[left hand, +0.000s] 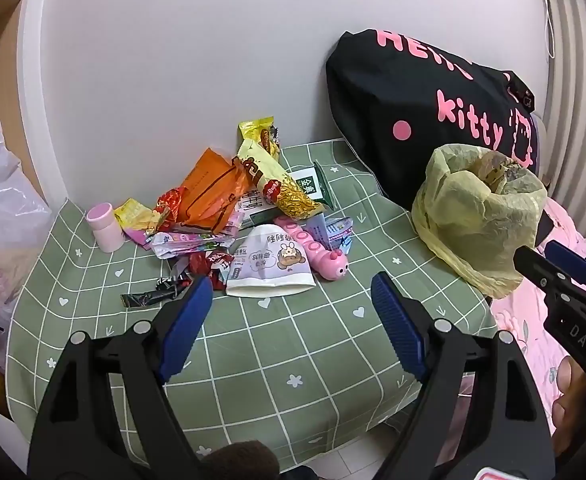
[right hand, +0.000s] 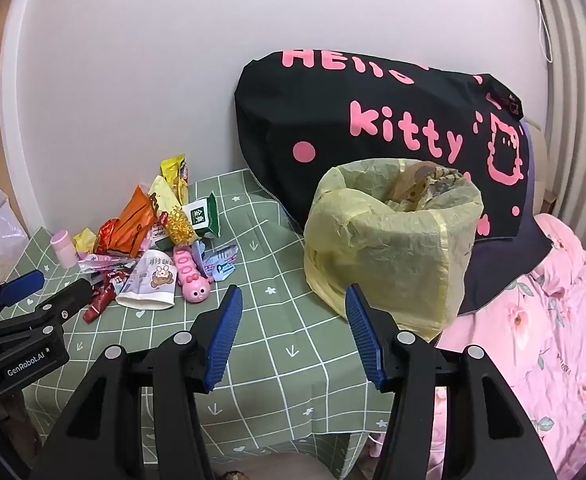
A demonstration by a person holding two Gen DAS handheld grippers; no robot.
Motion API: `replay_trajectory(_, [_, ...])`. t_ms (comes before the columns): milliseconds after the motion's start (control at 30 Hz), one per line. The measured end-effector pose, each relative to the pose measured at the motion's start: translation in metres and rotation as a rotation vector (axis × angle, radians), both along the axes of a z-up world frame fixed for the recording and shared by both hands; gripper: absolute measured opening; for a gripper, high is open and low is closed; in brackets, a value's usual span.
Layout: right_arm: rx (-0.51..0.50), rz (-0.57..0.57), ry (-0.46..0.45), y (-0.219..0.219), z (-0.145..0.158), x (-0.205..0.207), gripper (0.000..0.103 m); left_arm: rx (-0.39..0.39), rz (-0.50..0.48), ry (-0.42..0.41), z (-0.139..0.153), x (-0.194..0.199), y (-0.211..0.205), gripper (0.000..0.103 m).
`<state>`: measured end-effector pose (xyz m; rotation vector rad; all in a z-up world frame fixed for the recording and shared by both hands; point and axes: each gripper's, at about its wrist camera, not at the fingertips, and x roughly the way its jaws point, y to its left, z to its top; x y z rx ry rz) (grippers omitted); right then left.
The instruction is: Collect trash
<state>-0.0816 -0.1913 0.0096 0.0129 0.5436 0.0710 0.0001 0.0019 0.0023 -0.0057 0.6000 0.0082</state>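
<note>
A heap of snack wrappers (left hand: 221, 200) (right hand: 141, 220) lies at the back of the green checked tablecloth (left hand: 293, 344) (right hand: 277, 272), against the wall. In it are an orange bag (left hand: 209, 192), a yellow packet (left hand: 277, 184), a white pouch with a cartoon bear (left hand: 269, 268) (right hand: 149, 280) and a pink caterpillar toy (left hand: 317, 252) (right hand: 191, 276). A bin lined with a yellow bag (left hand: 477, 208) (right hand: 389, 240) stands at the table's right edge. My left gripper (left hand: 293, 288) hangs open above the cloth, in front of the heap. My right gripper (right hand: 291, 296) is open too, just in front of the bin.
A black cushion with pink lettering (left hand: 425, 112) (right hand: 373, 128) leans on the wall behind the bin. Pink flowered bedding (right hand: 533, 340) lies to the right. A small pink cup (left hand: 105, 226) stands left of the heap. A clear plastic bag (left hand: 1, 208) hangs at the far left.
</note>
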Motion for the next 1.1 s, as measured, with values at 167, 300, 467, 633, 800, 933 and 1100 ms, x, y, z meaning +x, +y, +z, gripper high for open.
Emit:
replay_trajectory(167, [0.002, -0.002, -0.001, -0.0007, -0.0007, -0.0015, 0.051, 0.0, -0.001, 0.001, 0.0003, 0.0003, -0.0011, 0.078])
replay_trajectory(300, [0.01, -0.005, 0.001, -0.0016, 0.0021, 0.001, 0.051, 0.001, 0.0, -0.001, -0.0002, -0.0001, -0.0009, 0.078])
replay_trajectory(467, [0.008, -0.005, 0.0, -0.0013, 0.0015, 0.0005, 0.051, -0.001, -0.001, 0.001, 0.0, -0.0005, -0.0015, 0.078])
replay_trajectory(633, [0.007, -0.006, 0.002, -0.0012, 0.0, 0.0, 0.051, 0.0, 0.001, -0.001, -0.0002, -0.0003, -0.0009, 0.078])
replay_trajectory(800, [0.007, -0.009, 0.006, -0.0007, 0.0007, 0.001, 0.051, 0.0, -0.001, -0.001, 0.0, -0.0002, -0.0016, 0.078])
replay_trajectory(933, [0.006, -0.006, 0.006, -0.0011, 0.0003, 0.0011, 0.051, -0.001, 0.0, -0.001, -0.0003, -0.0003, -0.0015, 0.078])
replay_trajectory(1100, [0.007, -0.004, 0.009, 0.0001, -0.0011, 0.0014, 0.051, -0.008, 0.005, 0.002, -0.0014, 0.0004, 0.0003, 0.078])
